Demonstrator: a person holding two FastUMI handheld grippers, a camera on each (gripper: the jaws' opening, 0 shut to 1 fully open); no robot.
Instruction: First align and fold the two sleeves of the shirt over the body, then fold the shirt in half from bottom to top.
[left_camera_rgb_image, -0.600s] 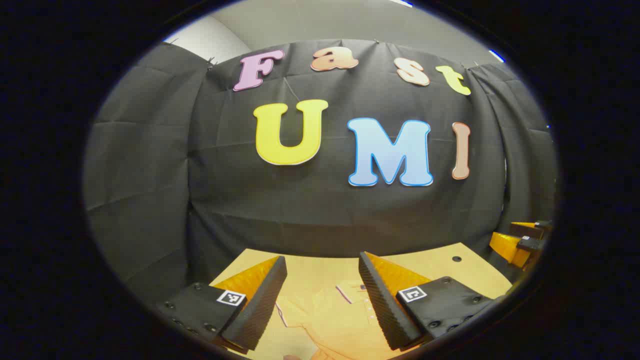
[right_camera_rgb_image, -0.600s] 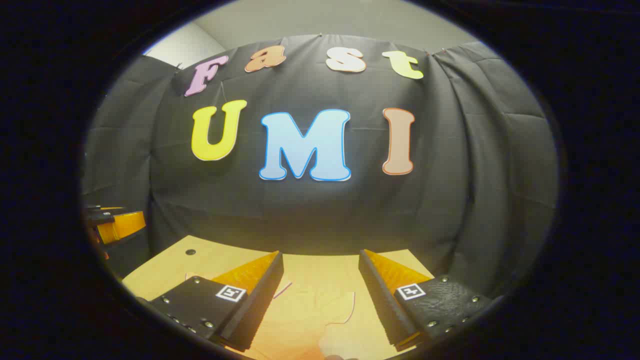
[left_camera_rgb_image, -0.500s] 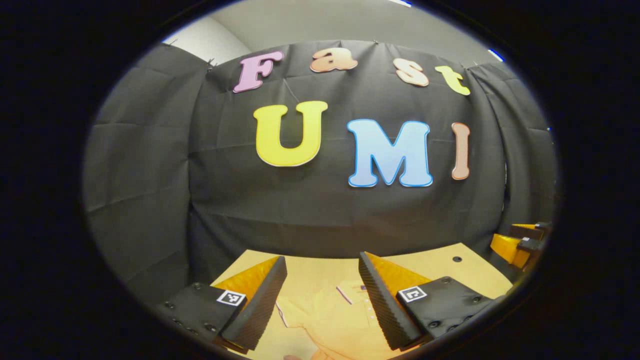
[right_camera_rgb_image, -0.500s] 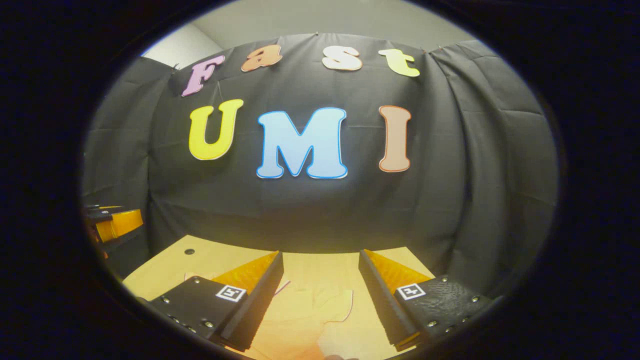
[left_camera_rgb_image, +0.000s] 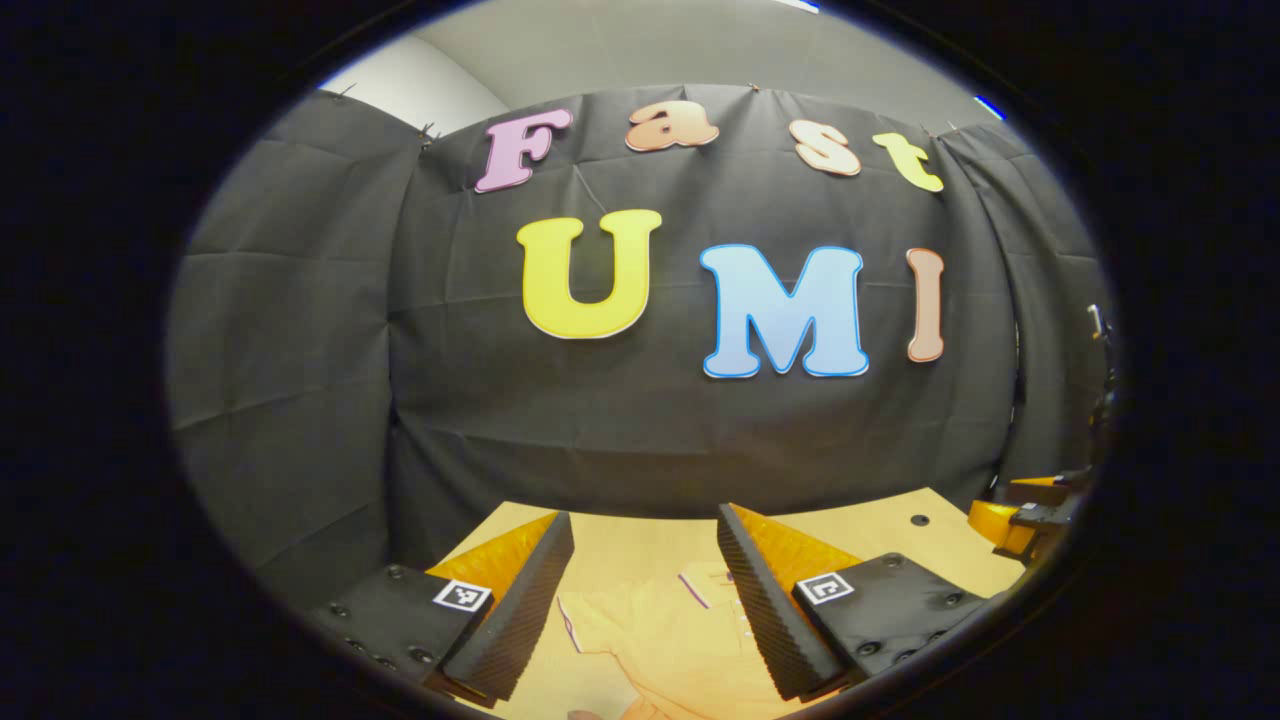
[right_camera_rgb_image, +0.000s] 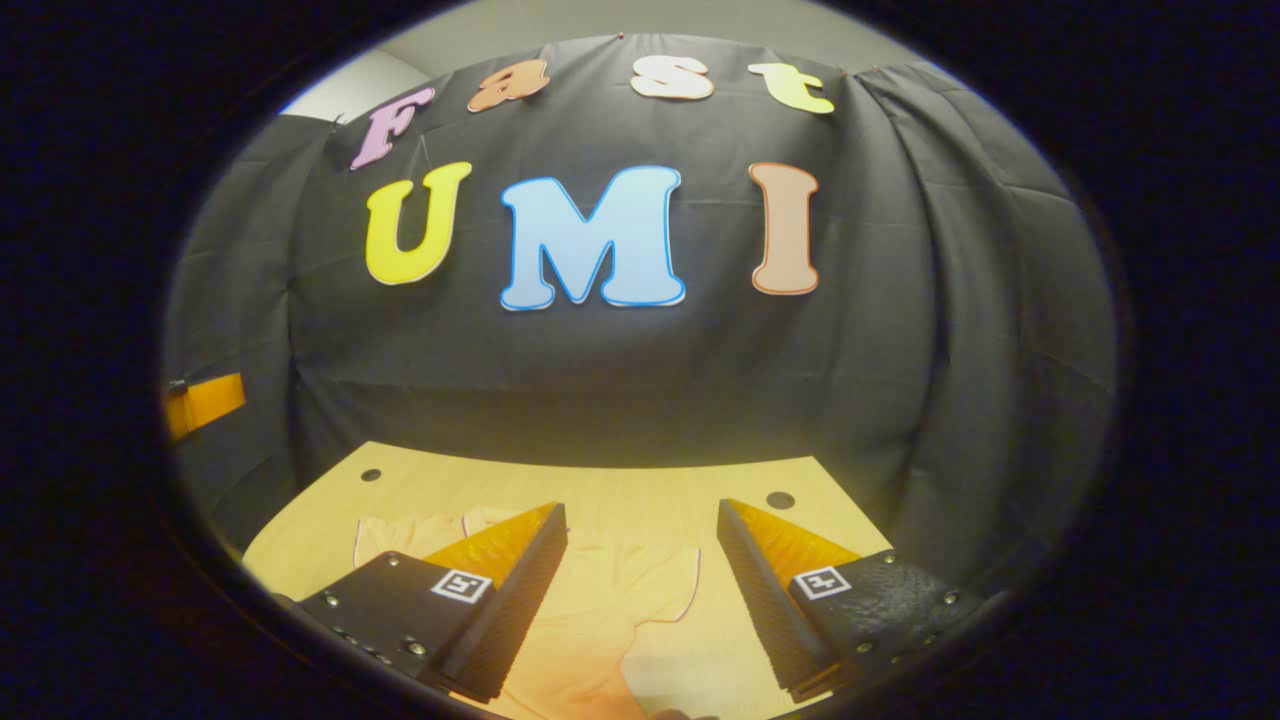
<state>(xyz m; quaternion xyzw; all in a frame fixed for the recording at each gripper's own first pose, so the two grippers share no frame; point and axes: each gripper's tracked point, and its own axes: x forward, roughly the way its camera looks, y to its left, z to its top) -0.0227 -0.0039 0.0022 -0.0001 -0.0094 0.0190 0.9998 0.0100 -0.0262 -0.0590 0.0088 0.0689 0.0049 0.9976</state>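
Item: shirt (left_camera_rgb_image: 665, 640), pale orange with darker trim, lying flat on the desk (left_camera_rgb_image: 880, 525) below and just ahead of both grippers, untouched. Left gripper (left_camera_rgb_image: 640, 590): jaws wide apart, holding nothing, hovering above the collar and button placket. Right gripper (right_camera_rgb_image: 640, 580): jaws likewise spread, empty, above a sleeve (right_camera_rgb_image: 660, 590) whose trimmed cuff lies between its fingers. Step in hand, as judged: approach for the first sleeve fold. To do it well, each gripper should descend onto a sleeve edge, pinch only the top layer near the cuff, then carry it inward over the body with the edges aligned. Surroundings: round holes in the desk (right_camera_rgb_image: 779, 498) beyond the right gripper; black cloth wall (right_camera_rgb_image: 620, 380) behind. Obstructions: none apparent; the far sleeve sits partly hidden behind the right gripper's own finger.
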